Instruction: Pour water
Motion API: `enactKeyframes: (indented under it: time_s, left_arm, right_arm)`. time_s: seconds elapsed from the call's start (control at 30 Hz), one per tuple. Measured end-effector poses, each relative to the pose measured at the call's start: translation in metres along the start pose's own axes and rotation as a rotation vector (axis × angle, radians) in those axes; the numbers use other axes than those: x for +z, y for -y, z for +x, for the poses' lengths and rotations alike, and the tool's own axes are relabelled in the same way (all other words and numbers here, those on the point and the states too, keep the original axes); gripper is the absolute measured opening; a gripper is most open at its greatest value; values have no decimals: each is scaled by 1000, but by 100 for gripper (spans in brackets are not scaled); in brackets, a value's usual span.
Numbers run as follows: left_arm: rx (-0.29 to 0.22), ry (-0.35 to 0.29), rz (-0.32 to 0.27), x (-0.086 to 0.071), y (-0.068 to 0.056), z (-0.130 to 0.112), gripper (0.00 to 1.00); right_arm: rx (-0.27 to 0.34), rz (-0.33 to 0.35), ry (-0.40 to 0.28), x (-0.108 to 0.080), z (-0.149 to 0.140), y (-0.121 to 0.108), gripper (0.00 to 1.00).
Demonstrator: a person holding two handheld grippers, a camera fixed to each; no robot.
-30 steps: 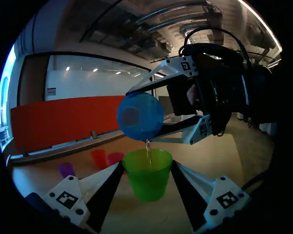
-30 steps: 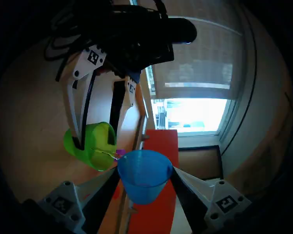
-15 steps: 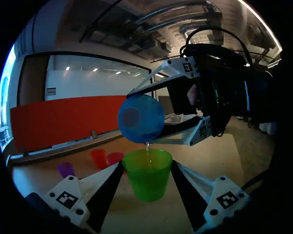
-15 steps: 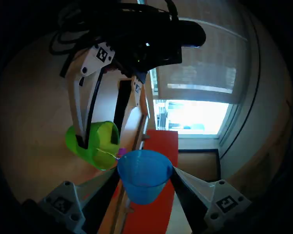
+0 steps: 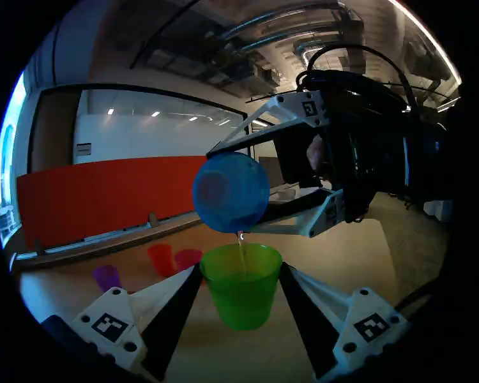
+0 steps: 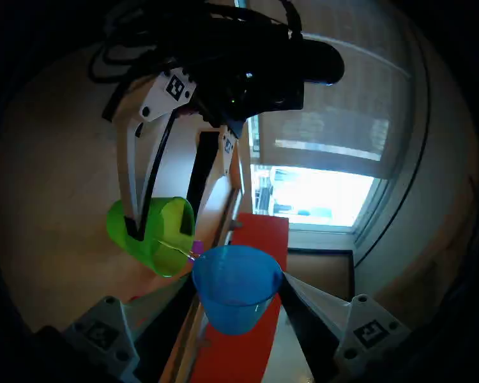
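Observation:
My left gripper [image 5: 241, 290] is shut on a green cup [image 5: 241, 284], held upright just above the wooden table [image 5: 342, 252]. Directly over it hangs a blue cup [image 5: 230, 191], tipped on its side with its base facing the left gripper view, gripped by my right gripper [image 5: 239, 185]. A thin stream of water [image 5: 241, 246] falls from the blue cup's rim into the green cup. In the right gripper view the blue cup [image 6: 237, 287] sits between my right gripper's fingers [image 6: 237, 290], and the green cup [image 6: 151, 235] sits left of it between the left gripper's fingers [image 6: 134, 185].
An orange cup [image 5: 161, 258], a pink cup [image 5: 188, 258] and a purple cup [image 5: 107, 277] stand on the table behind the green cup, to the left. A red wall panel [image 5: 105, 195] runs behind them. A bright window [image 6: 310, 195] shows in the right gripper view.
The blue cup has tipped slightly further while the stream keeps falling into the green cup. The right gripper view has rotated a little. The green cup stays in place.

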State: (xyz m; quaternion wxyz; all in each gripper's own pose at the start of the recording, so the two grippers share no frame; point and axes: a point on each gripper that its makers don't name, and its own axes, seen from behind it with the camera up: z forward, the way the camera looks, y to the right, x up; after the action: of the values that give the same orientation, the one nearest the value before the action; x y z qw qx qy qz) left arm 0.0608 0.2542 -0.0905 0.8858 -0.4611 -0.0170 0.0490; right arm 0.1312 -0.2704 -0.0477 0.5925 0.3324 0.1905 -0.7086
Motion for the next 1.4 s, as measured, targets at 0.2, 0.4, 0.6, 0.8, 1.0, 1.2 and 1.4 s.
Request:
enactKeyframes:
  time_s: [0.2,0.4,0.6,0.8,1.0,1.2,1.4]
  left_arm:
    - [2,0,-1,1,0,1,87]
    - [2,2,-2,1,-1,0,87]
    - [0,3,-3,1,-1,0,87]
    - [0,7,-1,2,0,-3,87]
    - [-3,9,4,1,2,-2,87]
    - [-6,9,13,0,6,-2,87]
    - [-5,10,20,-1,8,-1,87]
  right_arm:
    - [-37,-2,3,1,1,2,91]
    - [-43,0,-2,0,3,3,91]
    - [-29,-3,-4,1,1,1,91]
    - [71,-8,-13,5,-4,0,91]
    - [241,-32,-17,11,-16,-2,91]
    - [473,-61,-29,12,-28,-1,91]
    - [717,-78,-28,7,-37,4,92]
